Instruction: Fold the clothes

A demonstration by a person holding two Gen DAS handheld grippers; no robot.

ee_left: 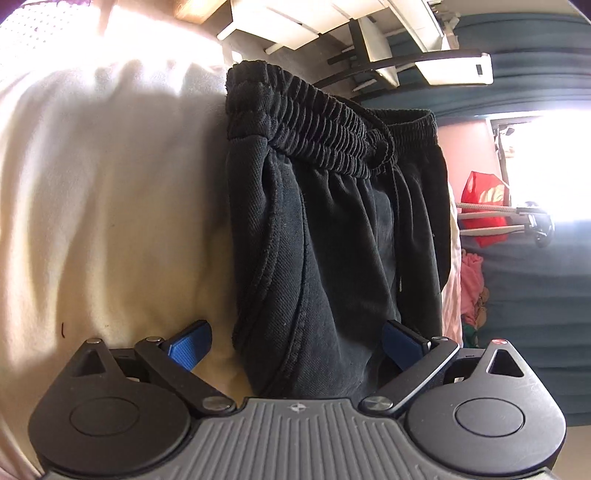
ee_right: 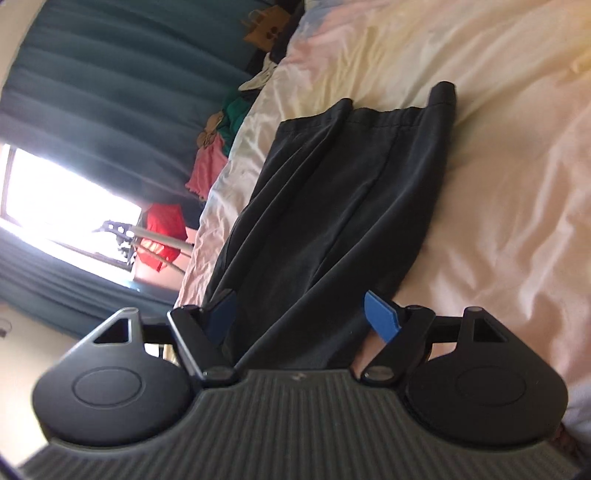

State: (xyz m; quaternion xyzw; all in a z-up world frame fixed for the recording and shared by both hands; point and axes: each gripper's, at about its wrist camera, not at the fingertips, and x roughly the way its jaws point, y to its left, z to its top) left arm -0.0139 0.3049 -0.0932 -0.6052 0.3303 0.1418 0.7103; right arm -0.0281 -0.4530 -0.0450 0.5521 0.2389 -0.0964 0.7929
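Black sweatpants lie folded lengthwise on a cream bedsheet. Their ribbed elastic waistband and drawstring are at the far end in the left wrist view. My left gripper is open, and its blue pads straddle the near end of the cloth without pressing on it. In the right wrist view the same sweatpants stretch away over the sheet. My right gripper is open, with the near end of the cloth loose between its wide-apart blue pads.
A heap of pink, green and tan clothes lies at the bed's far edge by a teal curtain. A red bag hangs near a bright window. White furniture stands beyond the bed.
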